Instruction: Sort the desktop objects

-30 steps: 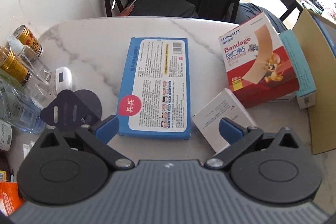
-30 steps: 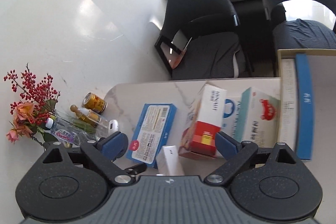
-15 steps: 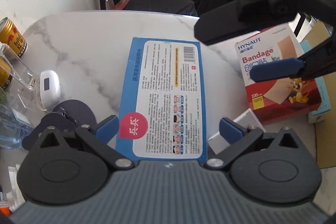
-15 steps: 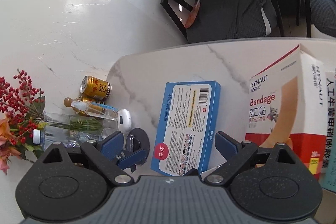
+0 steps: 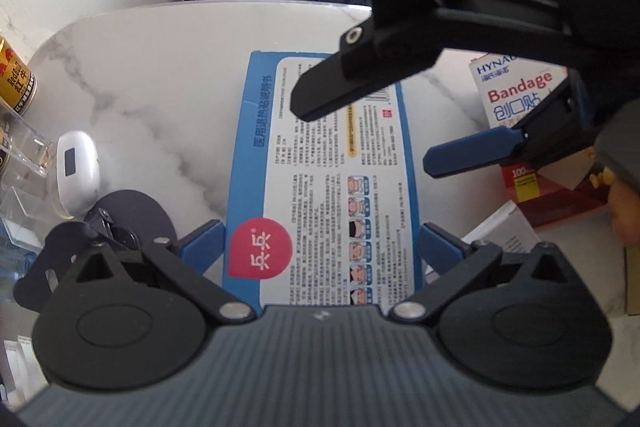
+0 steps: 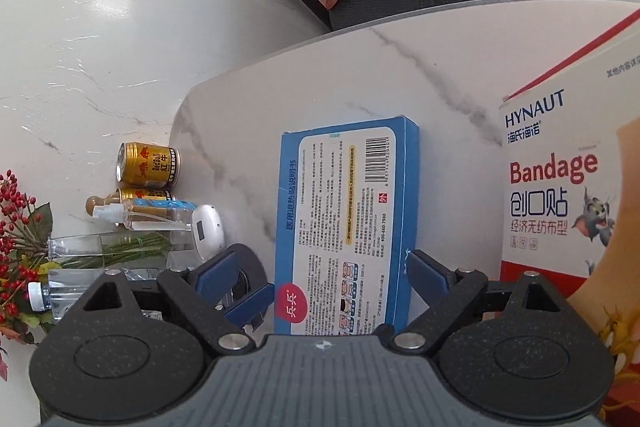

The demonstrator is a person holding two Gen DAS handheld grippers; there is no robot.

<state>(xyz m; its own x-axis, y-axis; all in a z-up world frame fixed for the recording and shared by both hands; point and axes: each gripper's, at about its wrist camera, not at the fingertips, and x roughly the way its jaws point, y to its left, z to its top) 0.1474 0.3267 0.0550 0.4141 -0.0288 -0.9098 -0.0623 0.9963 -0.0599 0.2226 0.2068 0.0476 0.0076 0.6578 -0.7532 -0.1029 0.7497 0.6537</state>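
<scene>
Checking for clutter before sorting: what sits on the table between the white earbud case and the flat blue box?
In the left wrist view, a dark round-lobed object lies between the white earbud case and the blue box; farther back the marble table is bare.

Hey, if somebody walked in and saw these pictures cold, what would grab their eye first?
Probably the flat blue cardboard box with a white printed label and red round logo, lying mid-table on the white marble tabletop; both the left gripper and the right gripper straddle it with jaws wide, neither pressing it. Next, the red-and-white Bandage box standing at the right, and the gold drink cans at the table's left edge.
</scene>
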